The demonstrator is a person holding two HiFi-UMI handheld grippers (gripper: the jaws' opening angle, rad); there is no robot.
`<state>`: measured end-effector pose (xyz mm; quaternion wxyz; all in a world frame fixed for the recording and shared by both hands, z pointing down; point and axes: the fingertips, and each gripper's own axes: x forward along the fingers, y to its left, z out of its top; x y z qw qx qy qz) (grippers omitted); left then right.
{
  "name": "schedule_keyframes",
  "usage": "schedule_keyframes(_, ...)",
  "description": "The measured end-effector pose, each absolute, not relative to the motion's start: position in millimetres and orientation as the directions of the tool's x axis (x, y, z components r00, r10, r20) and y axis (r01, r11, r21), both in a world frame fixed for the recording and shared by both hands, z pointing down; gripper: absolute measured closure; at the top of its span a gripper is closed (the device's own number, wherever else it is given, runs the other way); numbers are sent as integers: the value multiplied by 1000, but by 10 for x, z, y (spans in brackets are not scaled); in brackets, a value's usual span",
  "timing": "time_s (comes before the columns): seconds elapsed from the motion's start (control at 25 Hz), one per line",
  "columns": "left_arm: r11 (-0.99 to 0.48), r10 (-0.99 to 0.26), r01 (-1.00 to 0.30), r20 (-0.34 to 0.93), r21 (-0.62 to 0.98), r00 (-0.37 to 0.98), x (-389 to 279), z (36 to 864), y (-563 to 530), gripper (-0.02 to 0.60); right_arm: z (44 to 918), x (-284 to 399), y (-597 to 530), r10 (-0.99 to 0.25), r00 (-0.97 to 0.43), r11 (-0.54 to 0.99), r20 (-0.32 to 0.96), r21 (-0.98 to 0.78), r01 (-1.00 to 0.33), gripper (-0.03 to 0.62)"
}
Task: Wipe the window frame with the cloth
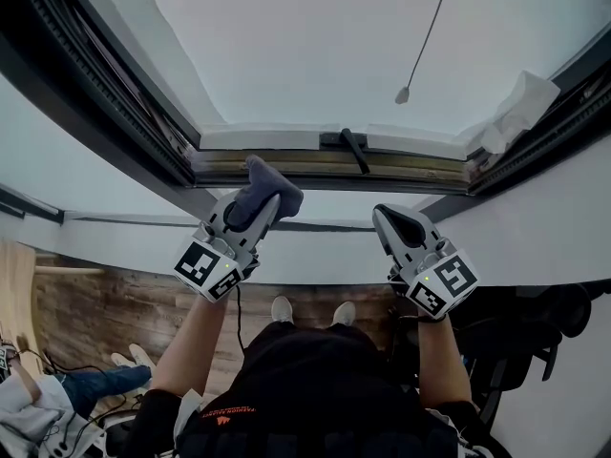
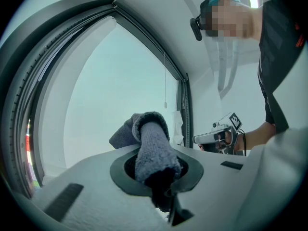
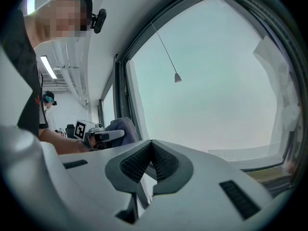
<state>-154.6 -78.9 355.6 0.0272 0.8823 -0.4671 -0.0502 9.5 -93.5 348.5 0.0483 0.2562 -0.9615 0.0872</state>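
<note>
A grey cloth (image 1: 271,185) is bunched between the jaws of my left gripper (image 1: 256,206), which is shut on it. The cloth's end pokes up just below the window's dark lower frame rail (image 1: 286,172), and I cannot tell whether they touch. In the left gripper view the cloth (image 2: 153,147) fills the jaw gap. My right gripper (image 1: 391,218) is held level beside it, under the rail, shut with nothing in it. The right gripper (image 3: 151,159) shows its ribbed pads pressed together. The left gripper (image 3: 96,133) and cloth (image 3: 121,126) appear at that view's left.
A black window handle (image 1: 355,151) lies on the lower rail. A pull cord with a small weight (image 1: 403,94) hangs before the glass. White crumpled material (image 1: 518,109) sits in the right corner. Below are a wooden floor (image 1: 115,303), a black chair (image 1: 535,332) and another person (image 1: 57,389).
</note>
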Motion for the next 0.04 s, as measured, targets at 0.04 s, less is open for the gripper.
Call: schedule_keyframes(0.04,-562,-827,-821,-63,95,559,-1545,3556,-793,532,3481,93,-939,-484,-864,854,137,-142,-501,591)
